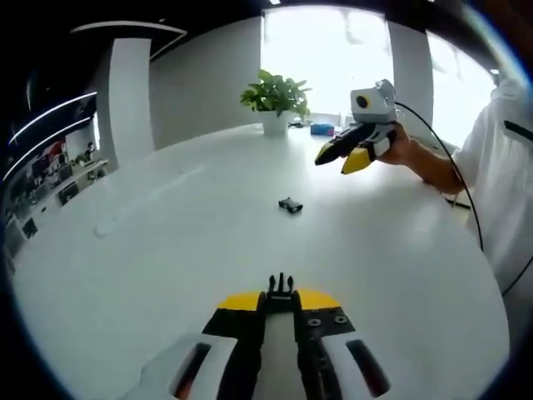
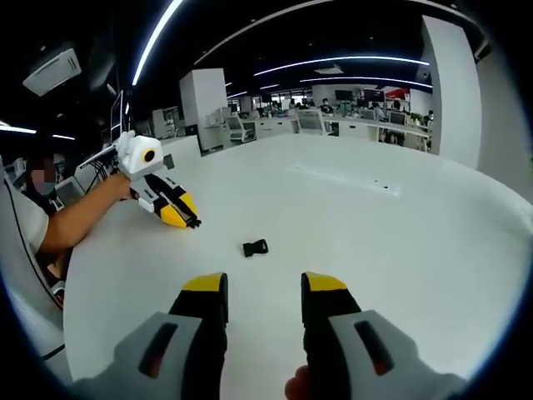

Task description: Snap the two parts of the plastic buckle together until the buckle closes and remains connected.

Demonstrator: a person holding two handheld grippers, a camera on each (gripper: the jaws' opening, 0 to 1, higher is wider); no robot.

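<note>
Holding the pronged buckle half (image 1: 281,287) pinched in our left tongs (image 1: 280,307), we're maybe halfway there. The socket half (image 2: 256,247) is lying loose on the bench (image 2: 400,233), and our right tongs (image 2: 263,293) are hovering spread and empty; nothing's snapped together yet.

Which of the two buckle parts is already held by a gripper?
The pronged buckle part is held, pinched between the left gripper jaws. The other buckle part lies free on the white table.
</note>
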